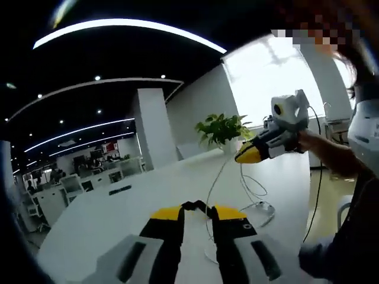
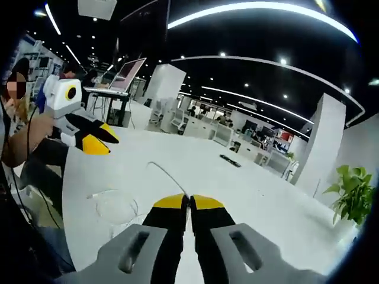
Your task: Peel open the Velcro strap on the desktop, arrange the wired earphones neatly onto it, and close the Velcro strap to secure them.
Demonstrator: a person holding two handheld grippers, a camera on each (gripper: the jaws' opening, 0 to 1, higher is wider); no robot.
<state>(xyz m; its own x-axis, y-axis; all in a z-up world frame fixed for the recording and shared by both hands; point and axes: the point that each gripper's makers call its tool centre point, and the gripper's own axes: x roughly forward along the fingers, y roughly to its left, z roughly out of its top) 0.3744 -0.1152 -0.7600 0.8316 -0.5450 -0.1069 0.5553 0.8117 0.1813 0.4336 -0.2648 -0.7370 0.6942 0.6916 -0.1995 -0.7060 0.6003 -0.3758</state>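
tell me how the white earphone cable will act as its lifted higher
Probably floppy: the earphone cable sags in loose curves between the right gripper and left gripper. Likely light; thin strand. Loops on the table may tangle.

Potted plant [image 1: 222, 129] is standing on white surface [image 1: 118, 207] far beyond the tool; dark flat item [image 2: 230, 161] is lying ahead, laptop [image 2: 127, 72] sitting upper left.

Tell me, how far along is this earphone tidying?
Early on. Both tongs are lifted off the table. The left tongs pinch a small dark piece, the right tongs grip the earphone cable, part of it dangling. Coiling and strapping it remain.
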